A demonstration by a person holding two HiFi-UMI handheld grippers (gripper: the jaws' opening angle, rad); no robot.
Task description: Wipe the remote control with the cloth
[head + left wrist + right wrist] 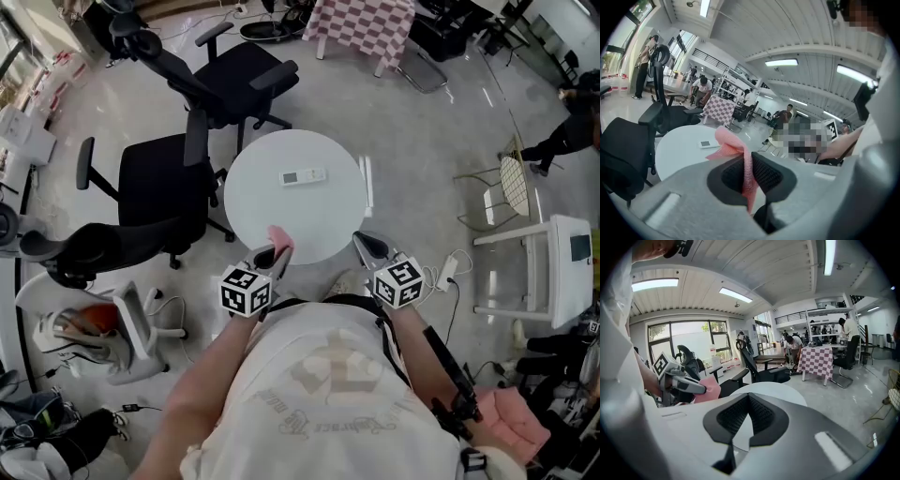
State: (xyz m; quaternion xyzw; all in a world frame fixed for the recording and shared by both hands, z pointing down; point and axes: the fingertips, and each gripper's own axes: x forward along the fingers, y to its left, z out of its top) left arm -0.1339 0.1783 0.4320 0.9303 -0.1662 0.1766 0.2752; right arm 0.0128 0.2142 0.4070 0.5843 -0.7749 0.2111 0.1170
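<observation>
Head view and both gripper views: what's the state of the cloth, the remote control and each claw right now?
Cloth: bunched, pinched in the left claw, its top end sticking up past the tips.
Remote control: lying flat, display side up, on the round table, with nothing touching it.
Left claw: shut on the cloth.
Right claw: tips together, nothing between them.

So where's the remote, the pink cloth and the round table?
remote (pixel 303 175): head view, middle of its body.
pink cloth (pixel 733 145): left gripper view, its bunched upper fold.
round table (pixel 272 208): head view, bare top.
</observation>
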